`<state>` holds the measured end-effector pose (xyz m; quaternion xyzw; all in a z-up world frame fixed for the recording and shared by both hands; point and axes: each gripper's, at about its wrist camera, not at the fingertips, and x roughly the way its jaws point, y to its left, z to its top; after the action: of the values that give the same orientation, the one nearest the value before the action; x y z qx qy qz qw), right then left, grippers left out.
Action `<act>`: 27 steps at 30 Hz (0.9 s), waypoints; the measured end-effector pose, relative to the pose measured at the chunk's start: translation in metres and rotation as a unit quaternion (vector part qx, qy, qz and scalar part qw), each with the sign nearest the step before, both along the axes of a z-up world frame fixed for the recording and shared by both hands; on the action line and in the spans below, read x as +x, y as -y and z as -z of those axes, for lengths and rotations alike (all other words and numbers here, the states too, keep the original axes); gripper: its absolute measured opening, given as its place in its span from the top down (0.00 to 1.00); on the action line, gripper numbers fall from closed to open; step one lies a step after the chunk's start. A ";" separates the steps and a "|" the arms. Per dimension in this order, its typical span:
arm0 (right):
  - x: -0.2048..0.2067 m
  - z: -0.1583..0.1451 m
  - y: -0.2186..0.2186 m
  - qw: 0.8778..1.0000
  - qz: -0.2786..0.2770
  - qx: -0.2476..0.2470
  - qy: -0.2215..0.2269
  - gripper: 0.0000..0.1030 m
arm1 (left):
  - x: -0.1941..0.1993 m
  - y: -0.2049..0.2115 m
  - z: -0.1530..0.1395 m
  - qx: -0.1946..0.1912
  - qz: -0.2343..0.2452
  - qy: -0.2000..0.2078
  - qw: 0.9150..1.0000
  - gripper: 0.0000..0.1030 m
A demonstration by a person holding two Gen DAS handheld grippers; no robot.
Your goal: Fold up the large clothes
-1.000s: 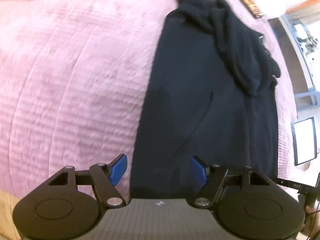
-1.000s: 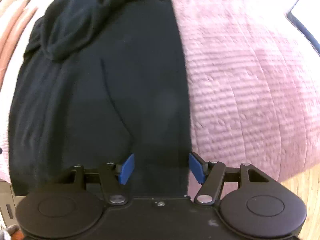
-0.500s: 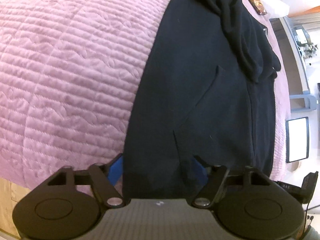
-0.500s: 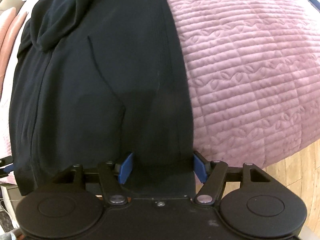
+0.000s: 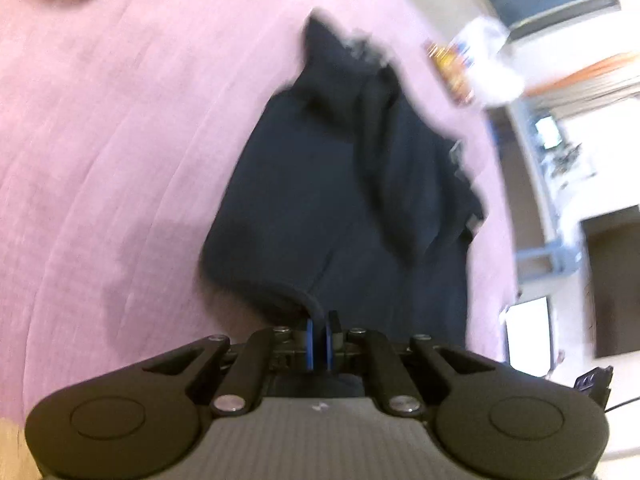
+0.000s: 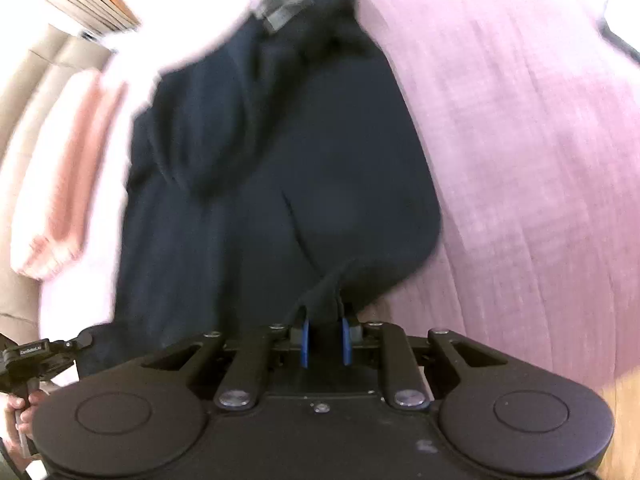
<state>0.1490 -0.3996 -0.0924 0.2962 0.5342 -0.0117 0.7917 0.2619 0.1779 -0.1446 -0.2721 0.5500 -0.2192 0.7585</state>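
I have both tongs clamped on the near hem of the hoodie [image 5: 320, 208], one at each corner, because lifting the two corners together should let the bottom edge travel as one straight line when I carry it toward the hood end. The left tongs [image 5: 319, 330] are pinched almost fully together on a thin roll of fabric at the hem's left corner; the right tongs [image 6: 324, 332] are closed on a thicker bunch, so a narrow gap remains between their blue pads [image 6: 305, 340]. The hoodie lies lengthwise on the pink bed [image 5: 120, 140], its far part flat and rumpled at the hood, its near end raised off the quilt and curling under. Both views are blurred, so I judge the fold is under way. A pink pillow [image 6: 60, 184] sits beside the garment.
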 end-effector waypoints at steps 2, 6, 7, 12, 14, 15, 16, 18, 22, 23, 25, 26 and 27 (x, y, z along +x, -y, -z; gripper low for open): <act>0.026 -0.011 0.011 0.999 0.003 -0.004 0.032 0.81 | 0.024 0.008 -0.014 -0.015 -0.006 0.032 0.999 0.94; 0.099 -0.011 0.042 0.995 0.015 -0.024 0.094 0.81 | 0.096 0.040 -0.031 -0.015 -0.013 0.108 0.994 0.90; 0.118 -0.011 0.051 0.993 0.036 -0.035 0.104 0.79 | 0.114 0.046 -0.031 -0.018 -0.030 0.119 0.992 0.87; 0.174 -0.008 0.102 0.984 0.122 -0.044 0.118 0.53 | 0.168 0.074 -0.027 -0.003 -0.106 0.161 0.981 0.48; 0.179 -0.006 0.101 0.985 0.108 -0.063 0.115 0.51 | 0.176 0.083 -0.023 0.015 -0.112 0.169 0.979 0.44; 0.180 -0.004 0.103 0.987 0.098 -0.070 0.107 0.49 | 0.178 0.089 -0.021 0.024 -0.107 0.165 0.980 0.44; 0.179 0.001 0.102 0.989 0.087 -0.071 0.096 0.46 | 0.180 0.092 -0.018 0.033 -0.100 0.159 0.982 0.44; 0.183 0.014 0.100 0.993 0.061 -0.069 0.078 0.46 | 0.188 0.098 -0.014 0.053 -0.089 0.153 0.983 0.44; 0.203 0.029 0.093 0.994 -0.003 -0.086 0.062 0.32 | 0.196 0.116 -0.013 0.119 -0.047 0.166 0.978 0.44; 0.210 0.032 0.090 0.993 -0.018 -0.094 0.065 0.30 | 0.201 0.123 -0.012 0.133 -0.035 0.171 0.976 0.43; 0.219 0.035 0.087 0.990 -0.045 -0.110 0.070 0.29 | 0.208 0.136 -0.011 0.165 -0.011 0.187 0.968 0.41; 0.223 0.036 0.087 0.989 -0.052 -0.116 0.074 0.29 | 0.212 0.142 -0.012 0.176 -0.006 0.193 0.965 0.40; 0.227 0.037 0.088 0.989 -0.055 -0.117 0.077 0.29 | 0.216 0.146 -0.014 0.182 -0.001 0.197 0.963 0.40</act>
<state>0.3764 -0.4878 -0.1298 0.1719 0.4823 -0.0079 0.8589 0.4777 0.0319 -0.1310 -0.0813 0.4203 -0.1637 0.8888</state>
